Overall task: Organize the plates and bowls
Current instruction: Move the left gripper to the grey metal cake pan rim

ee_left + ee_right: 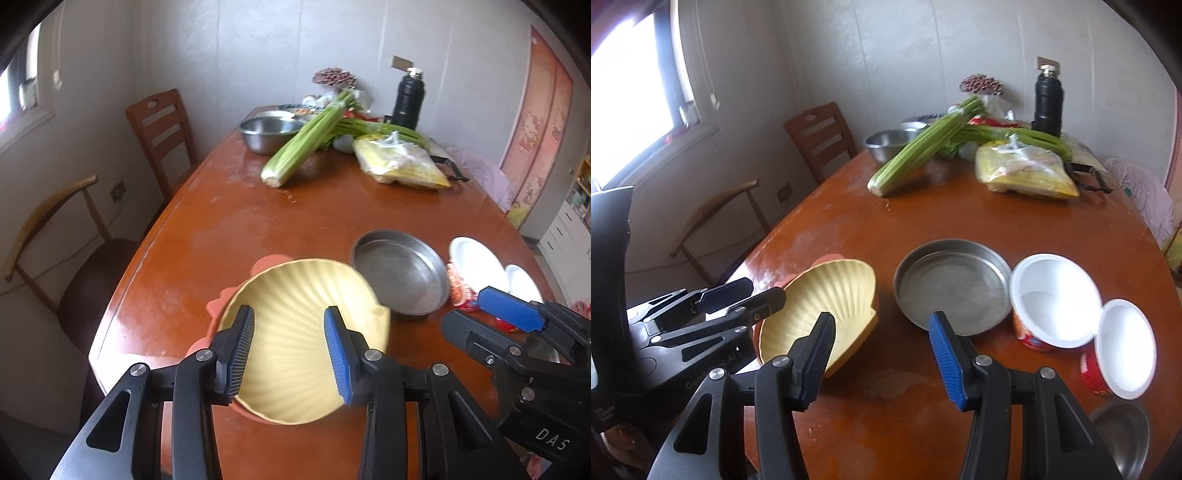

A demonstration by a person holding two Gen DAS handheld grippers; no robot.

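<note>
The yellow shell plate (295, 347) sits tilted on a pink plate (266, 264) near the table's (229, 206) front-left edge, its fluted fan widening away from me and its narrow hinge end toward the steel pan (399, 275). I see my left gripper (290, 354) spread, one finger on each side of the shell's near rim; whether the pads touch it I cannot tell. My right gripper (882, 358) hangs spread over bare wood in front of the empty steel pan. Right of it stand two empty white-lined red bowls (1056, 295), printing unreadable. "DAS" shows on the right gripper's body.
</note>
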